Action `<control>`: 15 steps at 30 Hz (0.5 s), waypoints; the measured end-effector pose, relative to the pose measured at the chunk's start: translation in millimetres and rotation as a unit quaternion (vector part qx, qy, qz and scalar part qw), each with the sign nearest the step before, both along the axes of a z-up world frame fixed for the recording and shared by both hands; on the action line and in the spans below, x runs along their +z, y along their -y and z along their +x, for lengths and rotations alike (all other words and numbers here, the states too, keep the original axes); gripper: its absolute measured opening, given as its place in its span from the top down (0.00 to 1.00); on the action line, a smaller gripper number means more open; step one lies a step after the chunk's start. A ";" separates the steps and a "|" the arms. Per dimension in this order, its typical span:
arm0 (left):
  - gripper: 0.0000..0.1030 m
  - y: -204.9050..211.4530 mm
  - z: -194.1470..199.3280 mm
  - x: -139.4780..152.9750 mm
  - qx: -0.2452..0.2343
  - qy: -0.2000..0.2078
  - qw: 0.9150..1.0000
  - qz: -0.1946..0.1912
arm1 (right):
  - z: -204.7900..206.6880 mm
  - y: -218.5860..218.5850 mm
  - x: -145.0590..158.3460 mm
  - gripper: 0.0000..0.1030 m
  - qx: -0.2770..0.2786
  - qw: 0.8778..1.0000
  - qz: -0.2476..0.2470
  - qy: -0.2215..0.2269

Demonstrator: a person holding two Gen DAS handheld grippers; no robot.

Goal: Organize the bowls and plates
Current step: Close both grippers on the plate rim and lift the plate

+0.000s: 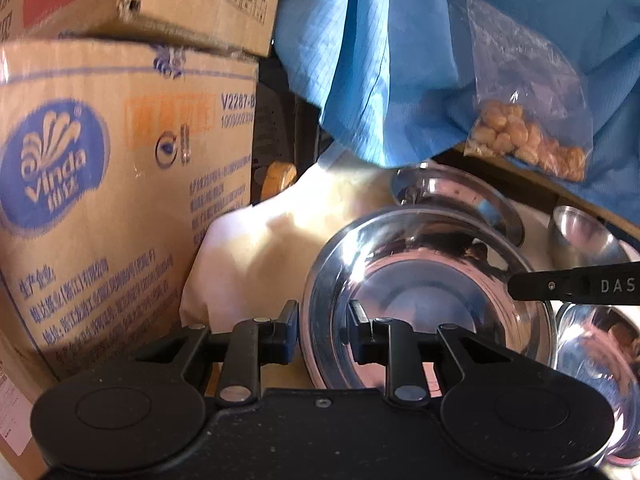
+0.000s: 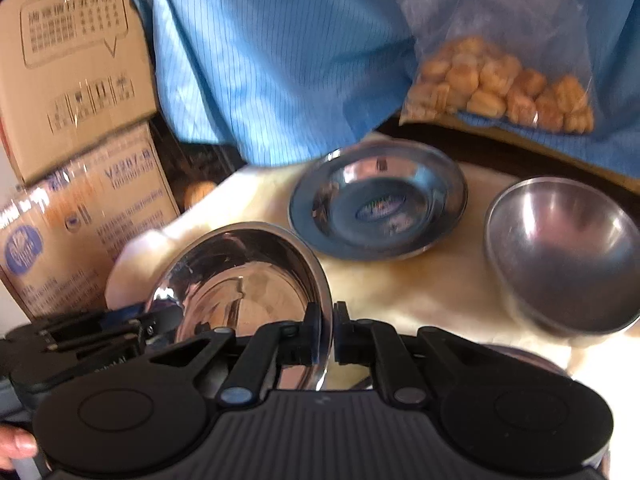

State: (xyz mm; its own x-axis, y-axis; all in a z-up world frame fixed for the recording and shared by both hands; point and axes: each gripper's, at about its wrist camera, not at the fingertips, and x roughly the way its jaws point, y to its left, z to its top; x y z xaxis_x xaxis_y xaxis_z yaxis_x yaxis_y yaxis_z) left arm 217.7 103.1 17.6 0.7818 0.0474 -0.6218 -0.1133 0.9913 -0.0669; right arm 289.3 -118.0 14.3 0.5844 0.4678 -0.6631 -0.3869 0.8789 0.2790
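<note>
Steel plate [image 2: 240, 280] sits tilted on the cream cloth [image 2: 420, 300]; we've got right gripper [image 2: 333, 336] and left gripper [image 1: 323, 332] pinching opposite rims. Light, stiff, slippery, so hold the lip.

Near plate [image 2: 240, 280]: second plate [image 2: 378, 208] behind it; bowl [image 2: 560, 252] to its right; boxes [image 2: 80, 200] left; bag [image 2: 500, 80] behind.

Strong light from the right side; cream cloth [image 2: 400, 292] blows out white at near right. Hard glare on the steel plate [image 1: 424, 288] rim, mirror reflections inside. Boxes [image 1: 100, 184] at left dimmer, slightly soft. Right wrist view has motion blur. Heavy fisheye bend, dark vignette at corners.
</note>
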 end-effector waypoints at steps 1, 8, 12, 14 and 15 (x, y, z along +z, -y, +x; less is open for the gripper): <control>0.74 2.2 0.3 2.7 0.000 0.005 1.000 -0.001 | 0.0 2.0 3.4 0.92 -0.003 1.000 0.001 0.003; 0.74 22.4 8.5 21.7 -0.018 0.038 0.999 -0.004 | -5.7 28.5 22.0 0.92 -0.043 0.998 0.023 0.028; 0.74 38.1 13.3 33.0 -0.048 0.055 0.997 -0.010 | -14.1 51.3 34.3 0.92 -0.068 0.996 0.034 0.039; 0.74 47.0 15.7 34.4 -0.068 0.056 0.996 -0.018 | -21.4 65.6 40.8 0.92 -0.085 0.995 0.036 0.043; 0.74 54.0 16.2 35.3 -0.081 0.056 0.995 -0.020 | -25.4 71.6 42.6 0.92 -0.094 0.994 0.035 0.043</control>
State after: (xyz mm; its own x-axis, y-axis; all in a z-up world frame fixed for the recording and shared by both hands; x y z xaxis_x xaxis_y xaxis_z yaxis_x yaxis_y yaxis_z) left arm 233.9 49.1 53.0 0.8415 -0.1072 -0.5295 0.0571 0.9923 -0.1101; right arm 263.9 -189.6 57.0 0.7183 0.3885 -0.5772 -0.2430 0.9174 0.3151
